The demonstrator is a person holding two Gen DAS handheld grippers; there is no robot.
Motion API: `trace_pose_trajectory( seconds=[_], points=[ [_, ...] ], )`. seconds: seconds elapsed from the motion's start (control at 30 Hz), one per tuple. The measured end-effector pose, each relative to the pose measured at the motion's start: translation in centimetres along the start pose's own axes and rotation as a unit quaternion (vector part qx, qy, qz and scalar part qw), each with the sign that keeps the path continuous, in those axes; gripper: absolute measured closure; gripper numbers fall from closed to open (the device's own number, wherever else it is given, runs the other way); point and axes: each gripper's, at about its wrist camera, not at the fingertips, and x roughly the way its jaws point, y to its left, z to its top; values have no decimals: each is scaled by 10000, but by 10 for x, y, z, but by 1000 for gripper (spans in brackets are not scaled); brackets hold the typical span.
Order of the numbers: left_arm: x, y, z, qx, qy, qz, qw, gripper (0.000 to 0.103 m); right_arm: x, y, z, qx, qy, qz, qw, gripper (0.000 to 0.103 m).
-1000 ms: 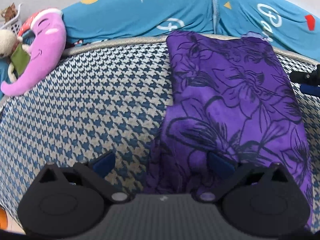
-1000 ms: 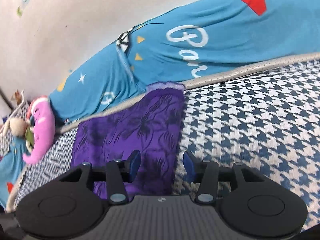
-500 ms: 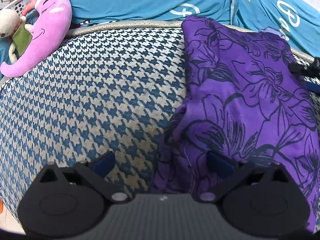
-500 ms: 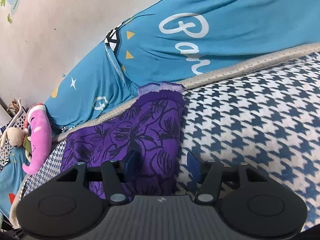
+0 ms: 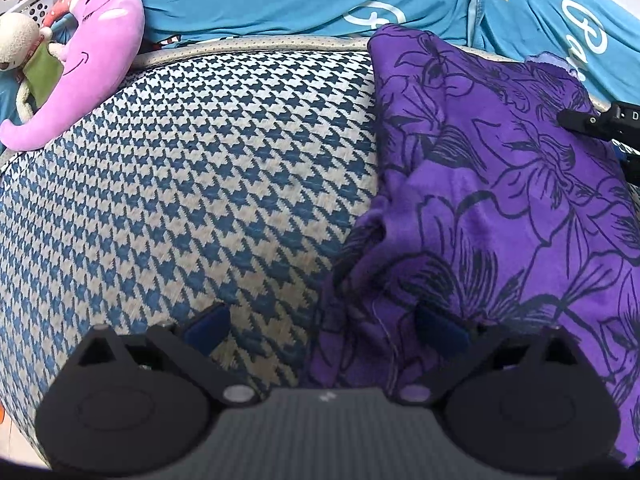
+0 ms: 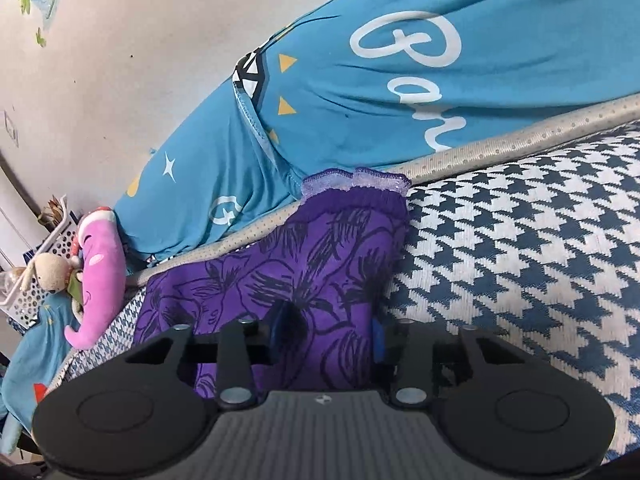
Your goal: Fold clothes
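Observation:
A purple garment (image 5: 500, 184) with black flower outlines lies flat on the houndstooth bed cover (image 5: 224, 168), its frilled waistband (image 6: 356, 180) at the far end. My left gripper (image 5: 324, 330) is open low over the garment's near left edge. One fingertip is over the cover and the other over the cloth. My right gripper (image 6: 331, 333) is open at the garment's right edge. Purple cloth (image 6: 320, 280) fills the gap between its fingers. The right gripper's black tip (image 5: 596, 124) shows at the right of the left wrist view.
A blue printed quilt (image 6: 400, 80) is bunched along the wall behind the garment. A pink plush toy (image 5: 96, 52) and a beige plush (image 5: 18, 36) lie at the far left beside a white basket (image 6: 36, 276). Bare houndstooth cover spreads left of the garment (image 5: 180, 200) and right of it (image 6: 520, 260).
Both grippers have dropped and moved in toward the garment. The right gripper's fingers now straddle the cloth's right edge and stand a little closer together. The left gripper's opening has not changed.

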Motion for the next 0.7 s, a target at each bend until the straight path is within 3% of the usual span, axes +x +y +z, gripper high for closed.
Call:
trace_pose_trajectory(
  seconds=[0.1, 0.2, 0.37, 0.57, 0.7],
  points=[
    [0, -1, 0, 0, -11, 12, 10000, 0, 3, 1, 0, 19, -49, -74, 10000, 82],
    [-1, -3, 0, 50, -87, 65, 9999, 0, 3, 9, 0, -17, -99, -224, 9997, 87],
    [-5, -10, 2, 156, -235, 61, 9996, 0, -9, 25, 4, -134, -302, -543, 9980, 90],
    [-10, -14, 2, 84, -449, -354, 9983, 0, -42, 38, 15, -379, -776, -866, 9925, 92],
    [-18, -26, -2, 269, -750, -602, 9950, 0, -66, 20, 19, -277, -1006, -1182, 9875, 92]
  ],
)
